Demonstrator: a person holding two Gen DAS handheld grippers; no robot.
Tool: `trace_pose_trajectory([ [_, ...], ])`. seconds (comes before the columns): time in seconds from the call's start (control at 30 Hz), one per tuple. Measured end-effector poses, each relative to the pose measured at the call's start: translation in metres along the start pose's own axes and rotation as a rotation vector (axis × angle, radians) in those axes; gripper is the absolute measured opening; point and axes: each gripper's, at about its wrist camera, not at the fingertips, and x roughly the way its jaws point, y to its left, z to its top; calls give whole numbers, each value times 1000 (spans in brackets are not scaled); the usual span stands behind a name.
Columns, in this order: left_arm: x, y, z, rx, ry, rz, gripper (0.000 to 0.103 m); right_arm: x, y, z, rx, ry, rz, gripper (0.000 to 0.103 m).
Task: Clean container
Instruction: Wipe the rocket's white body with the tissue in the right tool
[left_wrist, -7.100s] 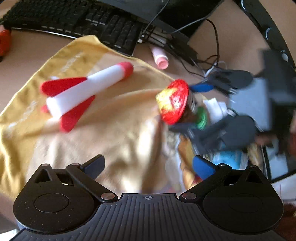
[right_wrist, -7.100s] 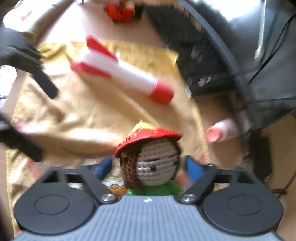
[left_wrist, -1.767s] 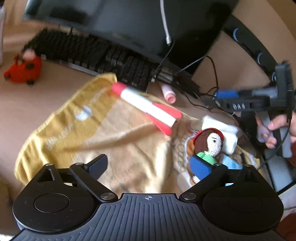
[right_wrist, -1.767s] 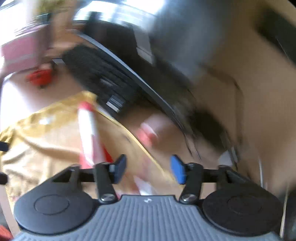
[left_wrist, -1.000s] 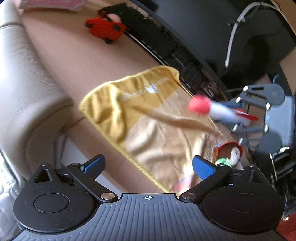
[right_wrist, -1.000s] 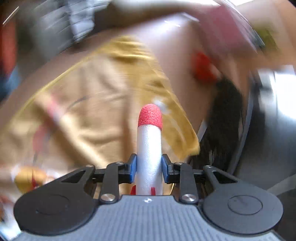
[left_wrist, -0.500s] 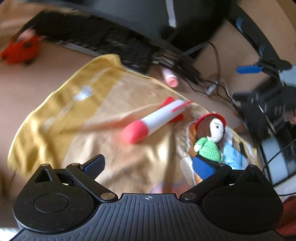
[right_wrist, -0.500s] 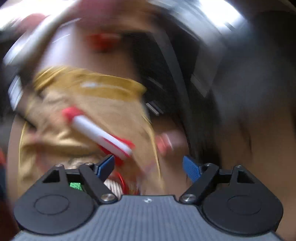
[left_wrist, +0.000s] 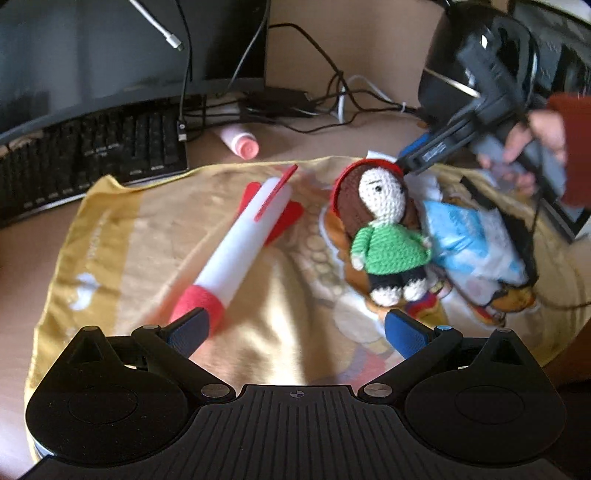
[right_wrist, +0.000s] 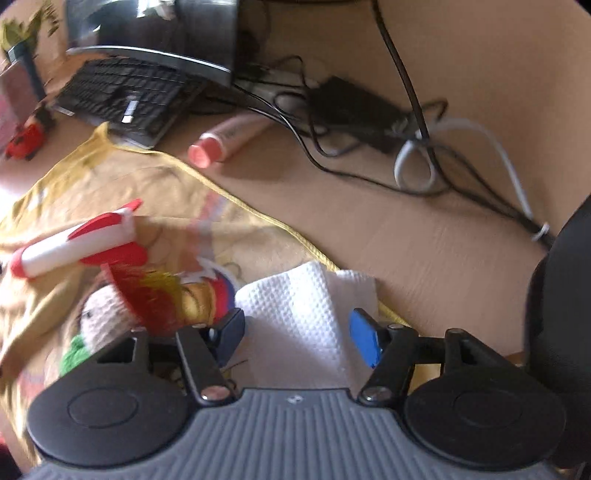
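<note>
Wooden desk (right_wrist: 406, 229) under a yellow cloth (left_wrist: 147, 229). We see the left gripper (left_wrist: 295, 328) spread wide and empty near the toy rocket (left_wrist: 240, 240). The right gripper (right_wrist: 297, 332), jaws just narrowing, straddles a white paper towel (right_wrist: 295, 291) without pinching it. Which item is the container, we cannot tell.

Two handheld grippers, one black-bodied and one grey, both with blue finger pads.

The left gripper (left_wrist: 293, 330) has a ribbed black body, round hubs and silver screws. The right gripper (right_wrist: 297, 332) matches in grey. A dark red sleeve (left_wrist: 572, 147) covers the person's wrist.
</note>
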Motion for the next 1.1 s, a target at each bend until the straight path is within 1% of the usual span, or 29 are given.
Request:
trace_pose_trajectory([
  [0.07, 2, 2, -1, -35, 9, -7, 103, 12, -7, -2, 42, 39, 27, 39],
  [0.1, 3, 2, -2, -46, 14, -1, 103, 11, -11, -3, 69, 29, 43, 24],
  [0.13, 4, 3, -4, -60, 21, 8, 103, 6, -13, -4, 93, 9, 48, 6],
  [0.17, 5, 5, -6, -80, 28, 7, 103, -5, -14, -2, 117, -26, 45, 5],
  [0.27, 10, 10, -12, -137, 51, -16, 103, -52, 1, 10, 150, -178, 127, 5],
  [0.33, 14, 12, -16, -162, 72, -26, 103, -76, 25, 23, 154, -225, 272, 6],
  [0.4, 15, 12, -19, -168, 79, -21, 103, -82, 53, 32, 143, -220, 407, 8],
  [0.47, 15, 11, -19, -166, 83, -18, 103, -69, 89, 37, 115, -168, 513, 8],
  [0.53, 14, 12, -20, -172, 82, -16, 103, -49, 124, 36, 64, -115, 548, 8],
  [0.57, 14, 12, -21, -177, 79, -15, 103, -38, 142, 33, 31, -90, 552, 8],
  [0.63, 12, 12, -23, -184, 75, -13, 103, -22, 168, 27, -38, -68, 540, 8],
  [0.67, 11, 11, -24, -185, 72, -11, 103, -16, 178, 23, -83, -68, 511, 8],
  [0.73, 9, 10, -27, -183, 67, -6, 103, -11, 182, 20, -140, -81, 428, 8],
  [0.8, 8, 9, -28, -182, 61, -2, 103, -13, 172, 18, -170, -107, 337, 10],
  [0.87, 7, 9, -30, -184, 56, 1, 103, -16, 157, 21, -157, -117, 263, 11],
  [0.9, 6, 9, -29, -193, 57, 0, 103, -17, 148, 22, -139, -116, 240, 12],
  [0.97, 4, 16, -25, -240, 56, -29, 103, -15, 131, 28, -99, -120, 205, 13],
  [1.03, -1, 20, -21, -262, 7, -53, 103, -17, 113, 30, -56, -130, 168, 15],
  [1.1, -2, 23, -13, -232, -12, -30, 103, -30, 94, 32, 16, -155, 195, 15],
])
